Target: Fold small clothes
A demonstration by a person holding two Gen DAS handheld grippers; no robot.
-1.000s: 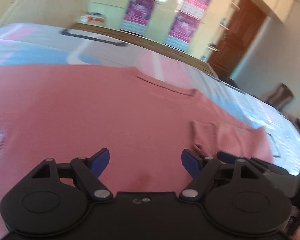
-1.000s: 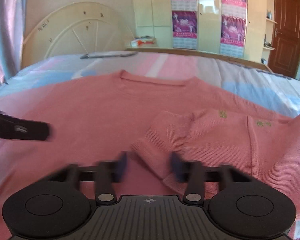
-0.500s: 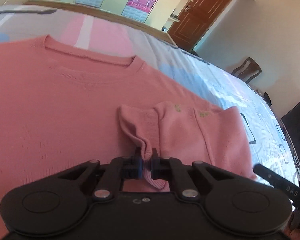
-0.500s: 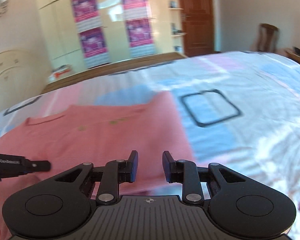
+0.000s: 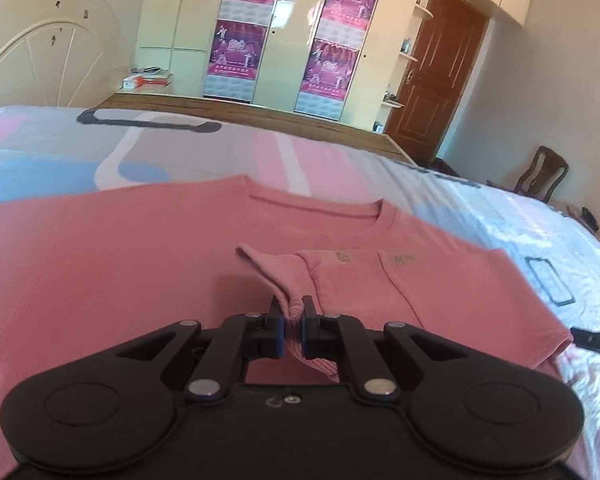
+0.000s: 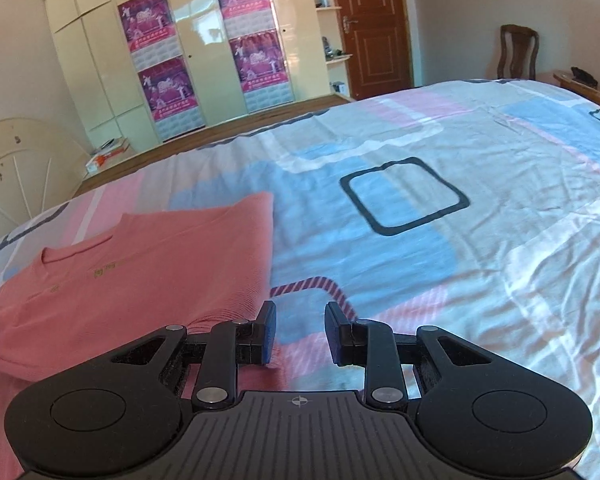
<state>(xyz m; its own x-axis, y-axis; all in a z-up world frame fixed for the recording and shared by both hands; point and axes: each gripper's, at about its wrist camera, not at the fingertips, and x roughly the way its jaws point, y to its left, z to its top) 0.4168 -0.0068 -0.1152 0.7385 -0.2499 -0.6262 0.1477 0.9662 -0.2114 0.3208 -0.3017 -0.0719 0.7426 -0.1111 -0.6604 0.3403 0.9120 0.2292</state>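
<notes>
Pinching the ribbed cuff (image 5: 291,305) of a pink sweater (image 5: 112,248) is what my left hand-held gripper (image 5: 291,330) is doing right now — its blue pads are pressing together on that bunched edge, with the cloth squeezed between them. The cuff belongs to a sleeve (image 5: 400,284) that is lying folded across the sweater's chest, and the sweater itself is lying flat on the bed (image 5: 480,208), neckline pointing toward the far wardrobe (image 5: 284,32). I am seeing small greenish marks on the folded-over part, too small for me to read.

My right hand-held gripper (image 6: 298,332) is hovering over the patterned bedsheet (image 6: 420,240), just beside the sweater's right edge (image 6: 260,264). Its jaws are standing partly apart with nothing between them — only the striped and blue print of the sheet is showing in the gap. The left pad is sitting close by the sweater's hem, though I cannot tell whether it is touching.

From the left wrist view, a dark tip of the right hand-held gripper is poking in at the right edge, beyond the sweater's hem. From the right wrist view, a small dark piece of the left hand-held gripper is showing at the far left, over the pink cloth.

A wooden chair (image 6: 518,52) is standing by the wall near the brown door (image 6: 370,28), and purple posters (image 6: 156,52) are hanging on the wardrobe doors.
</notes>
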